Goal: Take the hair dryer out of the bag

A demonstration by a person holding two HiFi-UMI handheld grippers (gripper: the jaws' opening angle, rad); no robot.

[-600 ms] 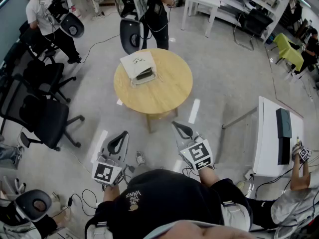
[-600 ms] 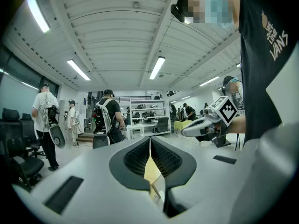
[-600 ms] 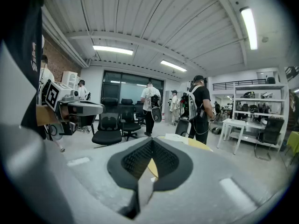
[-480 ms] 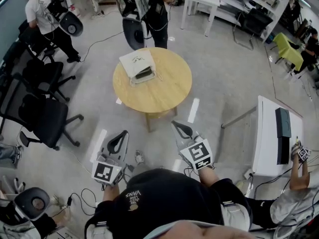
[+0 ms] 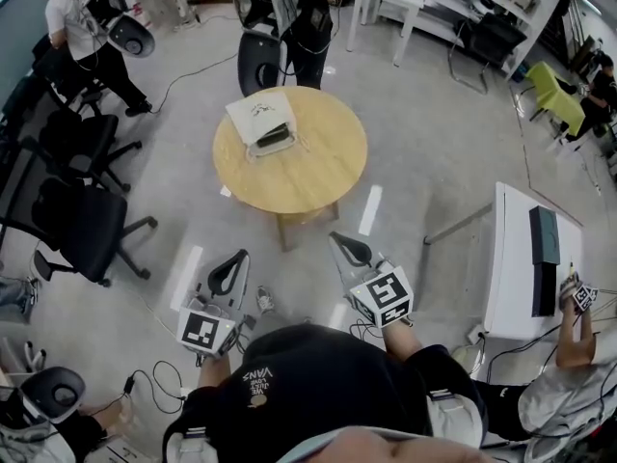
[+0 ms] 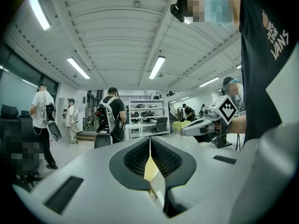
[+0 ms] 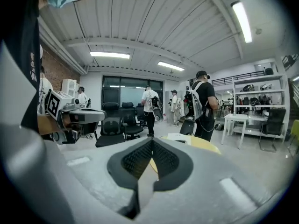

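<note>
A white drawstring bag (image 5: 262, 121) lies on the far left part of a round wooden table (image 5: 307, 167), its mouth toward me. A dark hair dryer (image 5: 276, 138) shows inside that mouth. In the right gripper view the bag (image 7: 183, 138) is a pale strip on the yellow table top (image 7: 208, 146) beyond the jaws. My left gripper (image 5: 233, 261) and right gripper (image 5: 346, 247) are held side by side well short of the table, above the floor. Both are shut with nothing between the jaws (image 6: 150, 141) (image 7: 151, 143).
A person with a backpack rig (image 5: 294, 17) stands just behind the table, another (image 5: 82, 22) at the far left. Black office chairs (image 5: 72, 220) crowd the left side. A white desk (image 5: 530, 268) is at the right, white tables (image 5: 395, 3) at the back. Cables trail on the floor.
The table and bag have slid slightly up and left in the head view. Both grippers keep their pose, shut and empty.
</note>
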